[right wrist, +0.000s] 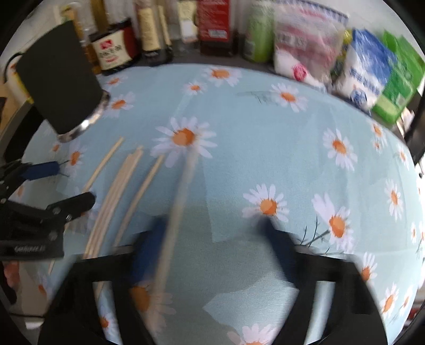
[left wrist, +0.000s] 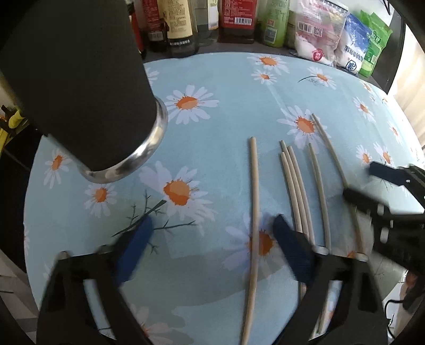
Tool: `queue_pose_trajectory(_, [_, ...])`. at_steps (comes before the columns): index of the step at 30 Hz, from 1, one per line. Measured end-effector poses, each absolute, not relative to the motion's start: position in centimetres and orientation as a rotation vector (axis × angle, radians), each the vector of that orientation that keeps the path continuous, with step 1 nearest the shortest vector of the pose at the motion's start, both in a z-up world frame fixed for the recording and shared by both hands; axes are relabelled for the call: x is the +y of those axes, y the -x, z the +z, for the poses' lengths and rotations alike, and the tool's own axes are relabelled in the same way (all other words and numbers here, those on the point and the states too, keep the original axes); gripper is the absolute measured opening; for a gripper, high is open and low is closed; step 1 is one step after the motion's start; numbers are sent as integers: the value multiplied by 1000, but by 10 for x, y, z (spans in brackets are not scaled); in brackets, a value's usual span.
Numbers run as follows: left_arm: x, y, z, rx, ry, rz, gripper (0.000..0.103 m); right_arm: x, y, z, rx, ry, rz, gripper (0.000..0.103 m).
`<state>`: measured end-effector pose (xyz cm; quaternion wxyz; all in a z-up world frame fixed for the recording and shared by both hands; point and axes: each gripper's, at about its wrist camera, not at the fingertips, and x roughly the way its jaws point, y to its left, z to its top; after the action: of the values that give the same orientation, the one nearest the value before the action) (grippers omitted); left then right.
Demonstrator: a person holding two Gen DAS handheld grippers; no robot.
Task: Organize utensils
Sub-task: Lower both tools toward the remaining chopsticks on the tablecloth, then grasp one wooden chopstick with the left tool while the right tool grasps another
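Note:
Several pale wooden chopsticks (left wrist: 294,191) lie side by side on the daisy-print cloth (left wrist: 225,106). One single chopstick (left wrist: 255,199) runs between the blue pads of my left gripper (left wrist: 212,246), which touch nothing, so it stands open. In the right wrist view a blurred chopstick (right wrist: 180,201) lies inside my right gripper (right wrist: 215,246), close to its left finger (right wrist: 148,246); the other finger stands well clear. A black cylindrical holder (left wrist: 87,93) with a silver ring at its lower end stands at the left, beyond the left gripper, and shows again in the right wrist view (right wrist: 58,79).
Bottles (left wrist: 178,24) and food bags (left wrist: 318,29) line the back of the table. The right gripper's fingers (left wrist: 382,172) enter the left wrist view at the right edge. The cloth's rounded edge drops off at the left and right.

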<state>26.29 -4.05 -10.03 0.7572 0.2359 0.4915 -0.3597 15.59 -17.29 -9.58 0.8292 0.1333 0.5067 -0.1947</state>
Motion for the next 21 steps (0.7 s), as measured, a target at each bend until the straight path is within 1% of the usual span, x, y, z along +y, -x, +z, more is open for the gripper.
queue_pose_trajectory(1, [-37,-261,-96,1067,-511,-788,52,-173,-156,-94,1077,-283,-399,8])
queue_pose_trajectory(2, [-37,-260,-93,1073,-507,-791,22,-173,-156,-93,1079,-291,-384,6])
queue_pose_trajectory(3, [-34,-260,-93,1092,-491,-807,5,-174,-155,-94,1080,-296,-374,5])
queue_pose_trajectory(6, [-24,-259,-92,1107,-457,-844,5,-179,-151,-94,1071,-324,-327,5])
queue_pose_trajectory(8, [-17,-263,-92,1148,-396,-849,5,-188,-144,-93,1061,-380,-286,5])
queue_pose_trajectory(10, [-12,-264,-92,1175,-339,-828,5,-195,-140,-87,1034,-379,-269,5])
queue_pose_trajectory(15, [-2,-258,-80,1142,-275,-746,5,-211,-141,-60,980,-334,-206,5])
queue_pose_trajectory(21, [11,-254,-39,1070,-225,-651,5,-225,-163,-14,858,-302,-103,5])
